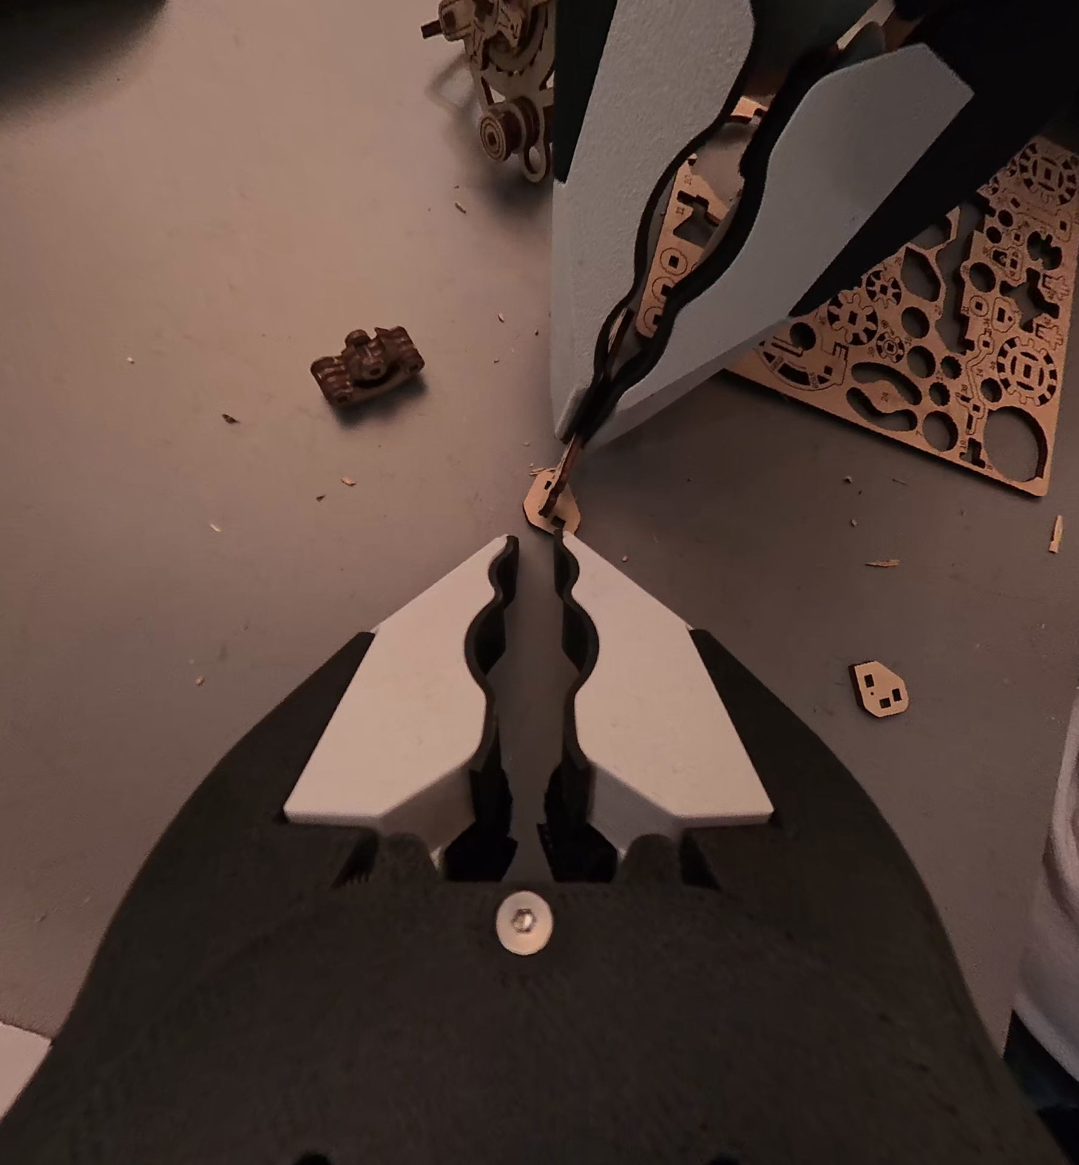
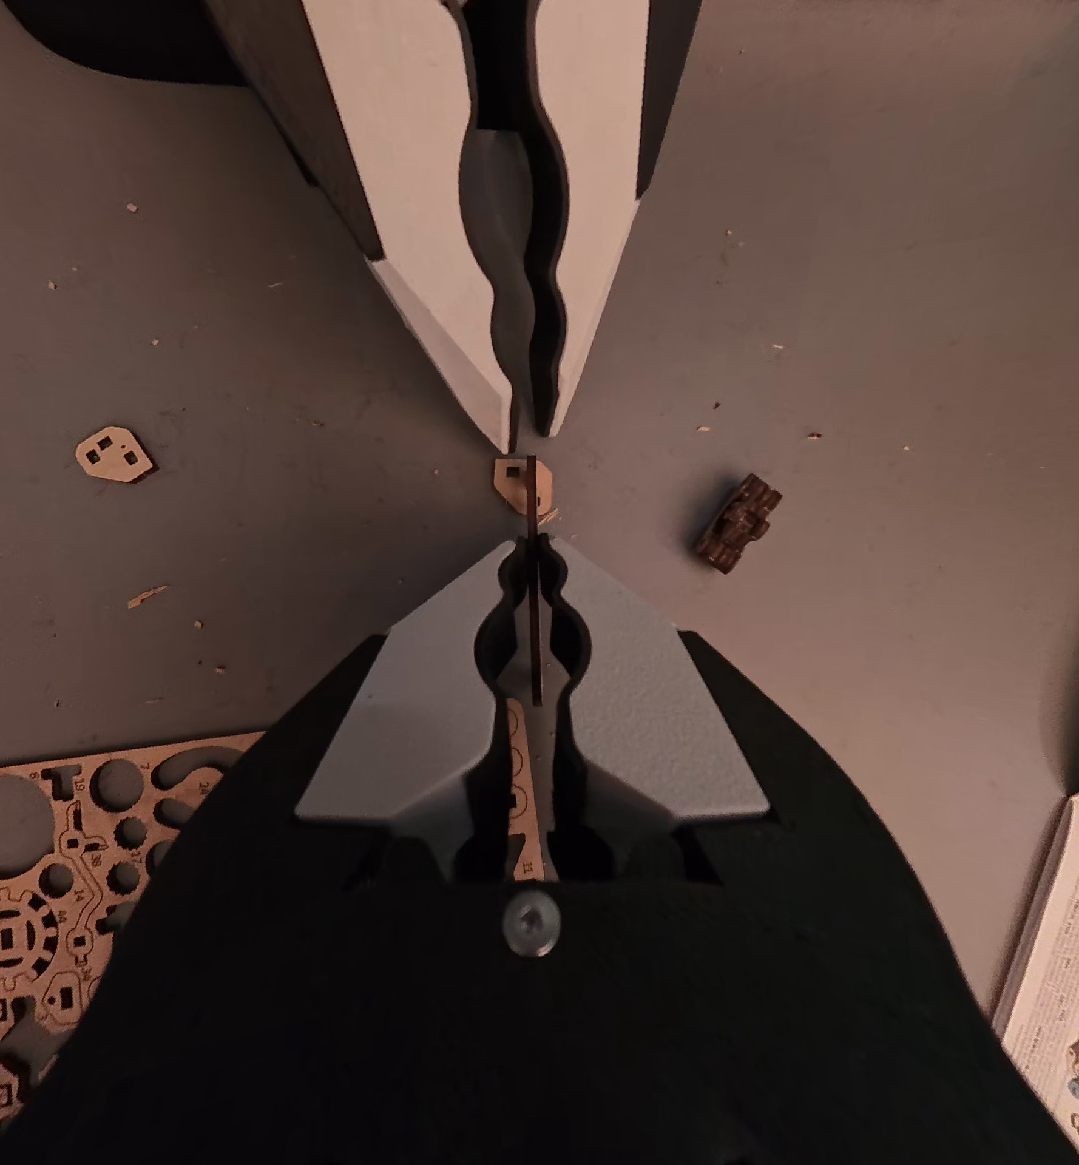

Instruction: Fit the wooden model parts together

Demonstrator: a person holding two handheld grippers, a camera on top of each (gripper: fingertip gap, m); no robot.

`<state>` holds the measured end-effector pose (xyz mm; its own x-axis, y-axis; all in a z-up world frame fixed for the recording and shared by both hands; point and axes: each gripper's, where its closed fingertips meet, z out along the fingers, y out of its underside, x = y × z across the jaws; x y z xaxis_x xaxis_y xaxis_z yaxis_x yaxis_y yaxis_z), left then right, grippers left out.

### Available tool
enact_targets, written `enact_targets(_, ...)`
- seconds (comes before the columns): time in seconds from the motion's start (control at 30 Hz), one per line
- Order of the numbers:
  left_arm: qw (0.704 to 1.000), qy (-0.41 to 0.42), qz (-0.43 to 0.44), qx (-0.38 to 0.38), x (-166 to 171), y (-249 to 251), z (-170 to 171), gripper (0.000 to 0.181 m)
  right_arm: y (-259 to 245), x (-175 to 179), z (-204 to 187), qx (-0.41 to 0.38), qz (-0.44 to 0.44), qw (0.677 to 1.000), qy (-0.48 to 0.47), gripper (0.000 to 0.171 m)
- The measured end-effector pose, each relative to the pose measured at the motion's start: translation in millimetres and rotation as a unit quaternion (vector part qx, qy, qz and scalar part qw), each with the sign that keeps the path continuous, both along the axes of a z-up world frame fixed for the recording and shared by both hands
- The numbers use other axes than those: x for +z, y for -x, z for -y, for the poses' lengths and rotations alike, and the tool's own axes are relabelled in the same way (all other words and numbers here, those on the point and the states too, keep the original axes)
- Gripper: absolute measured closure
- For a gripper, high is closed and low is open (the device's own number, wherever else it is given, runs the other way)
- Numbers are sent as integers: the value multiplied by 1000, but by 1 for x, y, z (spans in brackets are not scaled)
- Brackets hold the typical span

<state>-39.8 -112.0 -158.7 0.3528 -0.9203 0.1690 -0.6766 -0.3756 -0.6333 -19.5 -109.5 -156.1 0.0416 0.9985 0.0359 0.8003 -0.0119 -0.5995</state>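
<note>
My right gripper point(image 2: 529, 542) is shut on a thin flat wooden part point(image 2: 533, 630), seen edge-on. The part's lower end meets a small pale wooden plate point(image 2: 512, 485) that lies flat on the grey table. In the left wrist view the right gripper point(image 1: 578, 428) comes down from the upper right, and the thin part point(image 1: 565, 466) touches the plate point(image 1: 553, 504). My left gripper point(image 1: 535, 539) is slightly open and empty, its tips just short of the plate. It also shows in the right wrist view point(image 2: 529, 435), opposite the right gripper.
A second small plate with holes point(image 1: 879, 690) lies to the right. A dark little wooden assembly point(image 1: 367, 365) lies to the left. A laser-cut wooden sheet point(image 1: 940, 328) and a partly built model point(image 1: 505, 82) sit farther back. A booklet point(image 2: 1066, 945) lies at the table's edge. My two grippers' fingertips are within a few centimetres of each other.
</note>
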Motion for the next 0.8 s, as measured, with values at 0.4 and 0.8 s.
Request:
enact_targets(0.4, 1000, 1, -1, -2, -2, -1, 1, 173, 0, 0, 2, -11, -3, 1000, 22, 170)
enact_targets(0.8, 1000, -6, -10, -3, -1, 1, 1, 166, 1, 0, 3, -12, -5, 1000, 27, 170)
